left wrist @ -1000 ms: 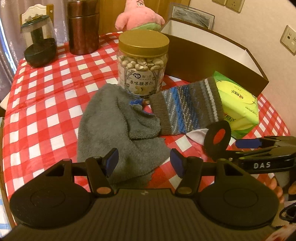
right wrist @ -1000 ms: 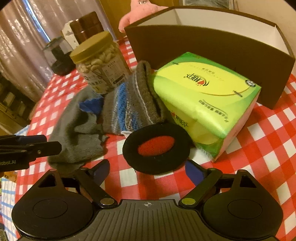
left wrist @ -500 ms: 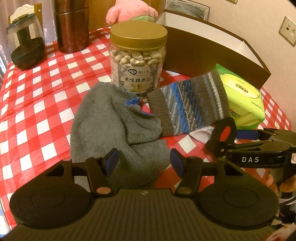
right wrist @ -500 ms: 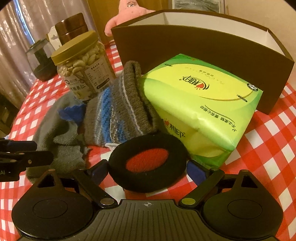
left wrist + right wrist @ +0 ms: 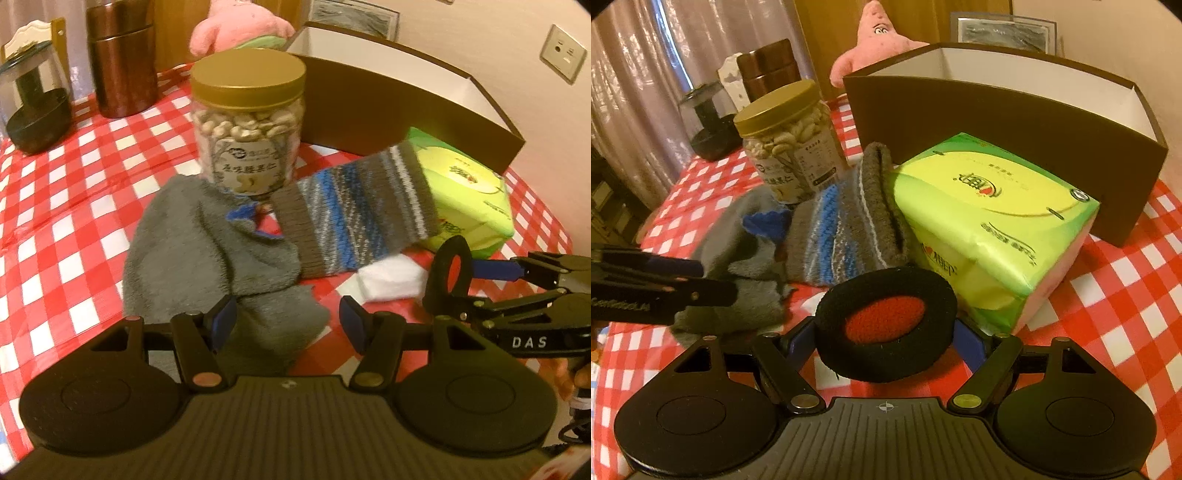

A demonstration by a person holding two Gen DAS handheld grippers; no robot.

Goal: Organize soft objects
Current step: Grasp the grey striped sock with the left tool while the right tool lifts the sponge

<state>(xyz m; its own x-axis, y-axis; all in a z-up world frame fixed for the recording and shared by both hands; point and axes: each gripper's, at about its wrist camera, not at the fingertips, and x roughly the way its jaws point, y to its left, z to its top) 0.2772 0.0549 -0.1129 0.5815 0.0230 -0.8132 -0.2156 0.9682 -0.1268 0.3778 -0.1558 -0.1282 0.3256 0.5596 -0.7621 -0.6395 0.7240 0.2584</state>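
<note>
right gripper [image 5: 886, 343] closing its jaws around the black ring cushion with the red centre [image 5: 886, 323], blue pads at either edge of it, ring tilted up just in front of the green tissue pack [image 5: 993, 229]. left gripper [image 5: 288, 321] hangs half-wide and empty over the grey fleece cloth [image 5: 207, 254]. striped sock [image 5: 354, 214] leans on the tissues, brown box [image 5: 997, 122] behind.
</note>
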